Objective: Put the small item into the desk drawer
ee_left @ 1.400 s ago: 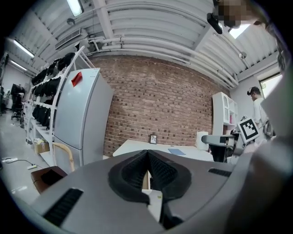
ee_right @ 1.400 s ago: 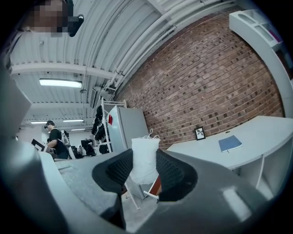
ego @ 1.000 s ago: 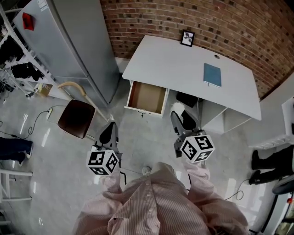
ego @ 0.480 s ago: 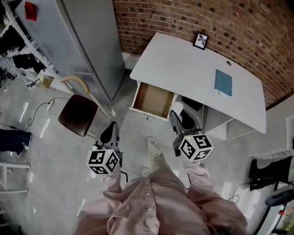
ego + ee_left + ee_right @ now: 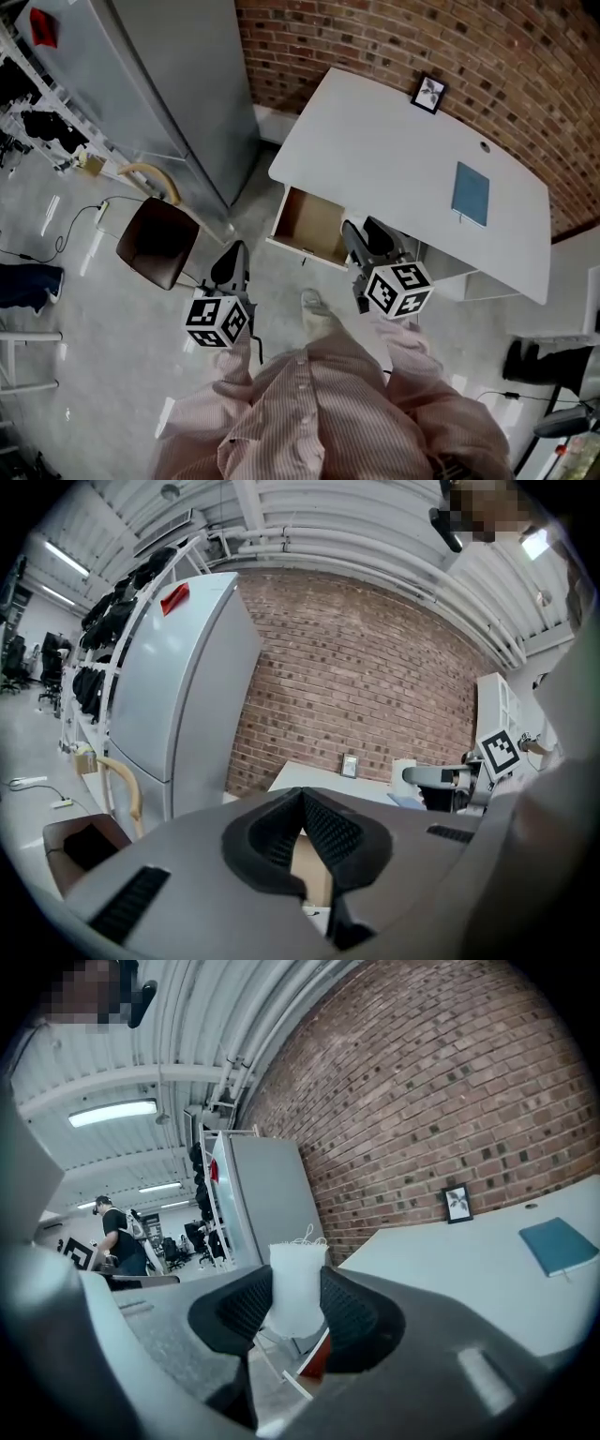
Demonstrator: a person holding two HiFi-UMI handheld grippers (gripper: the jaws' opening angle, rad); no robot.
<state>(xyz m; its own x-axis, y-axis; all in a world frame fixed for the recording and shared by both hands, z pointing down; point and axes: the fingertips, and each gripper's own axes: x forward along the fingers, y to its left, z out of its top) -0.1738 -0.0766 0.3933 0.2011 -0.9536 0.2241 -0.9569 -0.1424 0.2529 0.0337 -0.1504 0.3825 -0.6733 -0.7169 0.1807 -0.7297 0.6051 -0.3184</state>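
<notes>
White and soft-looking, the small fabric-like item (image 5: 297, 1290) with loose threads at its top stands upright between the jaws of the right gripper (image 5: 298, 1283), which are closed against its two sides. In the head view the item itself cannot be made out. That view shows the right gripper (image 5: 362, 236) reaching over the right front corner of the pulled-out drawer with a brown wooden inside (image 5: 312, 223); how high it hangs above the drawer cannot be told.

The drawer stands open under the front edge of the white counter (image 5: 394, 164), near its left end. A flat blue notebook (image 5: 471, 193) lies near the right end of the counter, and a small black-framed picture (image 5: 429, 93) stands at the back edge against the red brick wall (image 5: 441, 42).

The left gripper (image 5: 232, 259) is held over the floor, left of the drawer and apart from it. Its jaws are together at the tips with nothing between them, as the left gripper view (image 5: 302, 803) shows.

A dark brown chair seat (image 5: 157, 242) stands left of the left gripper, beside a tall grey cabinet (image 5: 159, 75). The person's pink striped shirt (image 5: 328, 412) fills the bottom of the head view, with a light shoe (image 5: 314, 305) on the floor between the grippers.
</notes>
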